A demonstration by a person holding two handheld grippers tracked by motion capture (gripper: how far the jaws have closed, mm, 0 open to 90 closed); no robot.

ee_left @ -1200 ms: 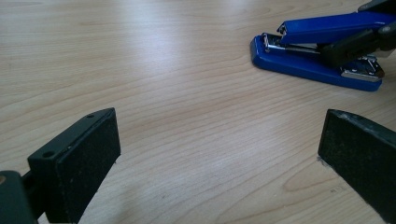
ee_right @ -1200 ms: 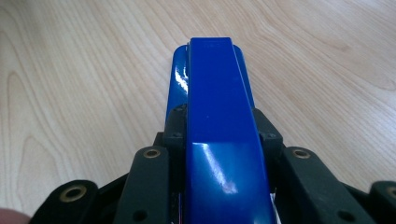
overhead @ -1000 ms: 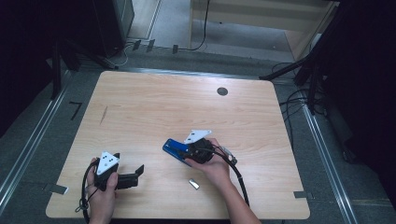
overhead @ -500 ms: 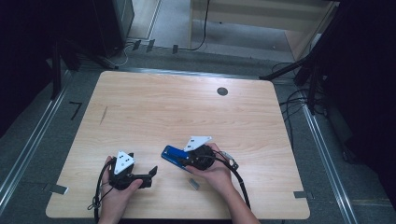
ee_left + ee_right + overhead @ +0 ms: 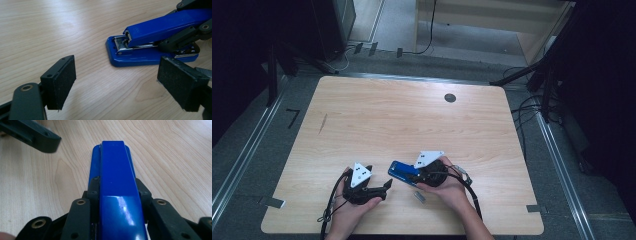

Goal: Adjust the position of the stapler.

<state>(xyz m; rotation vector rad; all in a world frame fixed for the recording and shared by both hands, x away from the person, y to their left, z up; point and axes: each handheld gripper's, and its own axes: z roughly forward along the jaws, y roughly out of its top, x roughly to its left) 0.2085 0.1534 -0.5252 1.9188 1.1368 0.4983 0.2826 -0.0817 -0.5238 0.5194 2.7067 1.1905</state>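
A blue stapler [image 5: 399, 170] lies on the wooden table [image 5: 412, 115] near the front edge, its nose pointing left. My right gripper [image 5: 415, 175] is shut on the stapler's rear half; in the right gripper view its pads [image 5: 93, 188] clamp both sides of the stapler [image 5: 113, 165]. My left gripper [image 5: 387, 185] stands open just left of the stapler's nose, with nothing between its fingers. The left gripper view shows the left gripper [image 5: 120, 85] with pads [image 5: 60, 82] wide apart and the stapler [image 5: 147, 32] a little ahead, its top arm slightly raised over the base.
A small metal strip [image 5: 418, 196], possibly staples, lies on the table just in front of the right hand. A dark round grommet [image 5: 450, 97] sits at the far right of the tabletop. Cables and stands surround the table on the floor.
My left gripper has moved right, from the table's front left corner to close by the stapler's nose. The right gripper and stapler have shifted slightly toward the person.
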